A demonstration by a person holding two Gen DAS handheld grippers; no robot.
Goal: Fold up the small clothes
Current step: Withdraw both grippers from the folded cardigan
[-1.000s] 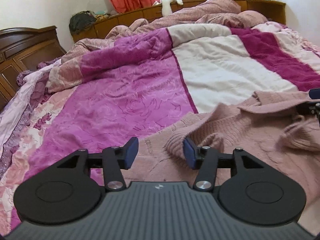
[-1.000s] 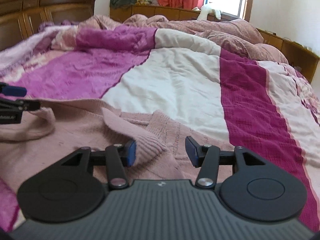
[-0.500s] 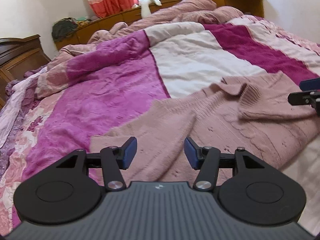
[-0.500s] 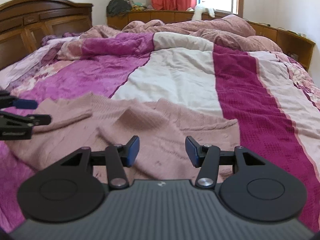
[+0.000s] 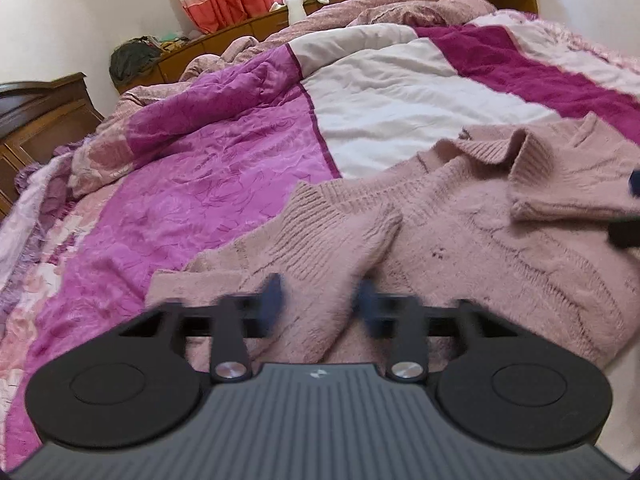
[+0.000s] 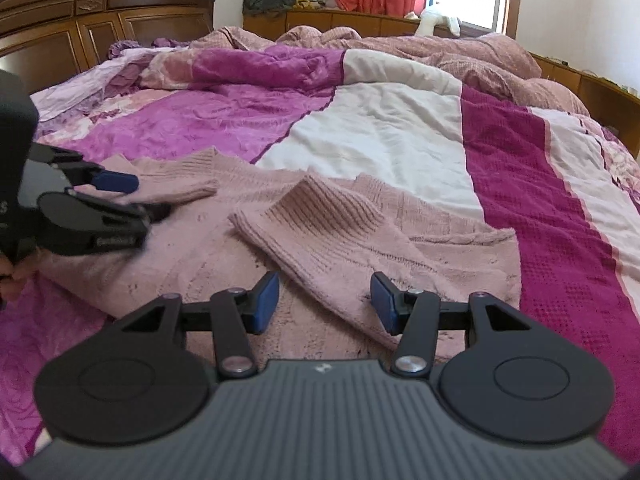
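A dusty-pink knitted sweater (image 5: 500, 236) lies spread on the bed, both sleeves folded in over its body. My left gripper (image 5: 320, 308) is open, blurred, low over the left sleeve (image 5: 320, 236). It also shows at the left of the right wrist view (image 6: 120, 196). My right gripper (image 6: 325, 304) is open and empty, just above the right sleeve (image 6: 332, 232). Its tip shows at the right edge of the left wrist view (image 5: 628, 208). The sweater also shows in the right wrist view (image 6: 192, 256).
The sweater rests on a quilt (image 6: 380, 136) with purple, white and magenta stripes. A bunched pink blanket (image 6: 400, 44) lies at the far end. A dark wooden headboard (image 6: 100, 20) stands at the left, low cabinets (image 5: 240, 36) and a window behind.
Both grippers have moved back and lower over the sweater. The sleeves, bunched a second ago, now lie flat across the body. Both grippers stay open.
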